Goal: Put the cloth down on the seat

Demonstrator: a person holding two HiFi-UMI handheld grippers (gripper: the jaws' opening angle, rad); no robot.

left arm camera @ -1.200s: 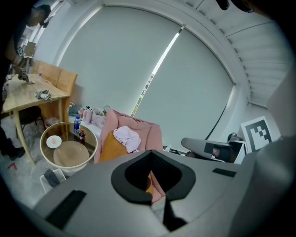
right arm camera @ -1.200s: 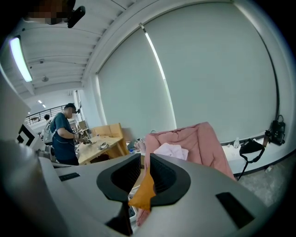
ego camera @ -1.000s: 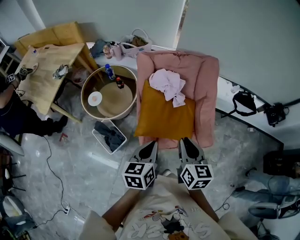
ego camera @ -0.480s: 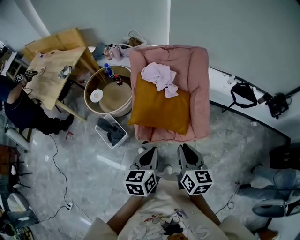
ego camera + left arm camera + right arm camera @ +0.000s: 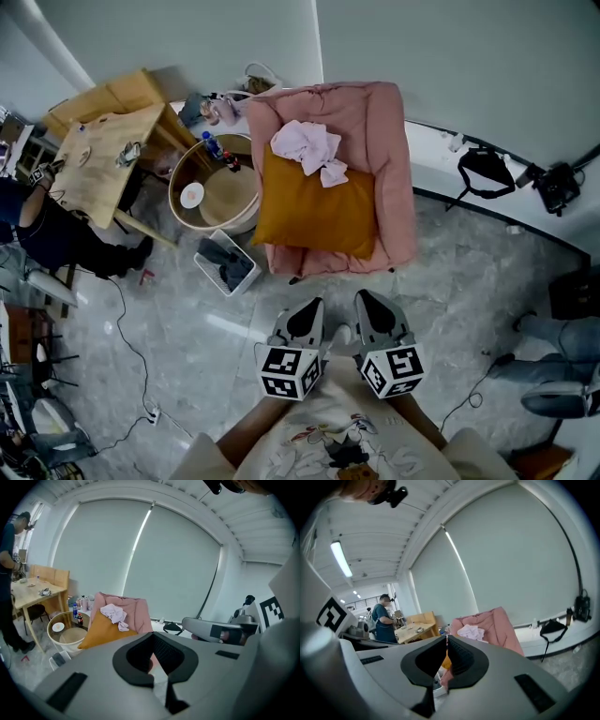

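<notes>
**Cloth on the armchair cushion, both grippers standing clear**

Head view: note the cloth (image 5: pixel 305 150), pale pink and crumpled, at the rear of the orange cushion (image 5: pixel 314 214) and against the backrest of the pink armchair (image 5: pixel 384 178), touching both and held by neither tool.

Low in the same view, find the left gripper (image 5: pixel 309 309) and the right gripper (image 5: pixel 364 302) side by side above the grey floor (image 5: pixel 169 347). Observe them near each other, well apart from the armchair, both pointing towards it, with the marker cubes nearest the beige shirt (image 5: pixel 319 441).

In the left gripper view, see the jaws clenched, tip pressed to tip, grasping nothing, with cloth and cushion far beyond them.

In the right gripper view, see the jaws just drawn together, tips meeting, with no object between them and the armchair again in the distance.

Just beside the armchair, to its left in the head view, locate the round table (image 5: pixel 174 192) carrying a white plate (image 5: pixel 191 195) and two bottles (image 5: pixel 212 147). In front of it, note the basket (image 5: pixel 225 264) of dark clothes on the floor. Further left, find the wooden table (image 5: pixel 98 173) with a person (image 5: pixel 33 220) in dark clothing at its edge.

To the right of the armchair, note the black bag (image 5: pixel 486 172) on the white ledge (image 5: pixel 436 155) along the wall.
</notes>
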